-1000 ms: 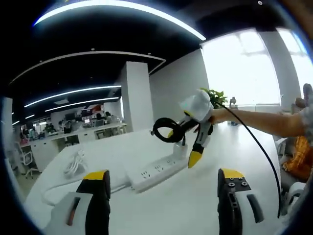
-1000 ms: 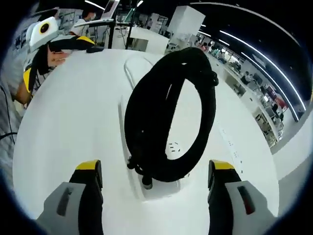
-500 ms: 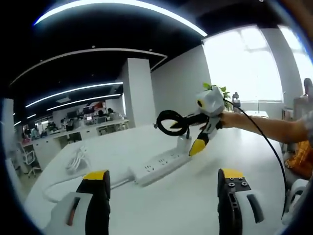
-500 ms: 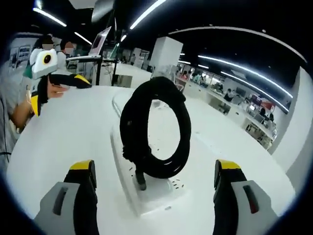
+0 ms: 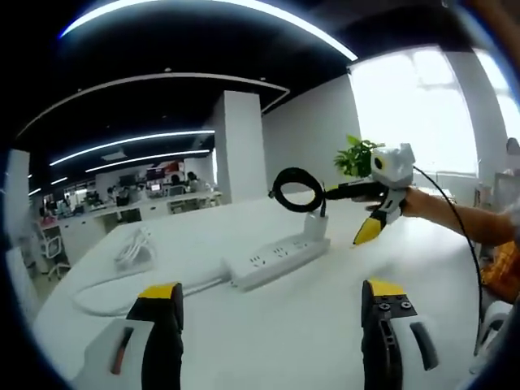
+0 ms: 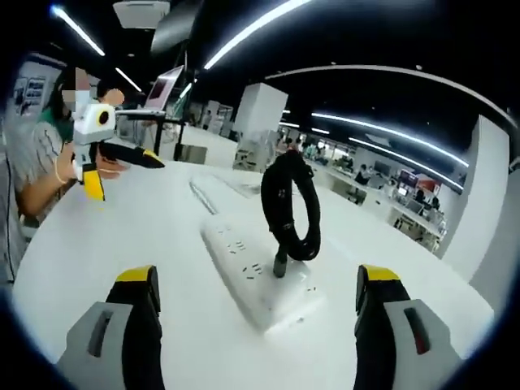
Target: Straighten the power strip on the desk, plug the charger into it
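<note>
Right gripper (image 6: 253, 325) has backed away from the charger: a second ago the black cable coil filled the space between its jaws, now the coil sits well ahead of them and the jaws stand apart holding nothing. Left gripper (image 5: 272, 333) is also spread wide with nothing between its jaws, low over the desk.

White desk (image 5: 309, 325) is the biggest thing in both views, a broad curved top. On it the white power strip (image 5: 276, 262) lies flat, roughly in line with the desk's length. Its white cord (image 5: 114, 294) runs off the near end in a loose loop toward a bundle of white cable (image 5: 132, 250) further back.

White charger (image 5: 315, 227) stands upright in a socket at the strip's far end. Its black cable coil (image 5: 296, 188) rises above it as an upright ring.

In the right gripper view, strip (image 6: 256, 276) lies straight ahead of the jaws, with coil (image 6: 291, 210) between them and the far office desks. A person (image 6: 36, 175) stands at the desk edge on the left.

White pillar (image 5: 238, 150) and potted plant (image 5: 357, 156) stand behind the desk.
</note>
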{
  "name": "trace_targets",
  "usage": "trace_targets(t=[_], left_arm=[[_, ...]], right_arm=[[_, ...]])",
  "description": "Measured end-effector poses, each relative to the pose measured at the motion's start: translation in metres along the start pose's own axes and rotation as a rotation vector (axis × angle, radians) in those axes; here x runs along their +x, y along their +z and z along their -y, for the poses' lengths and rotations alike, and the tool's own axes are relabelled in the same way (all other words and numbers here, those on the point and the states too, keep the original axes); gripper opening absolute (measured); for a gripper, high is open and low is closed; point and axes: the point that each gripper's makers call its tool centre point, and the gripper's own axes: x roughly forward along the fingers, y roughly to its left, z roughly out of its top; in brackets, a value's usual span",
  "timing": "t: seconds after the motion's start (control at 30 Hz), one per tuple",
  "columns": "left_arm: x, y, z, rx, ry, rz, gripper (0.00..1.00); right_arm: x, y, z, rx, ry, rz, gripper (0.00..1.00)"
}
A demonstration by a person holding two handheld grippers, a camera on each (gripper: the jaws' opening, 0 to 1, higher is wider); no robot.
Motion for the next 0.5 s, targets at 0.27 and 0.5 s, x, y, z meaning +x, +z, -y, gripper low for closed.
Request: trace_targets(t=[0.27, 0.5], left_arm=[[-0.008, -0.003, 0.005, 0.009, -0.007, -0.002, 0.92], [-0.013, -0.006, 0.005, 0.010, 0.000, -0.008, 0.92]], right_arm=[[-0.036, 0.015, 0.001, 0.003, -0.085, 0.036, 1.00], [-0.069, 0.019, -0.003, 0.042, -0.150, 0.057, 1.00]])
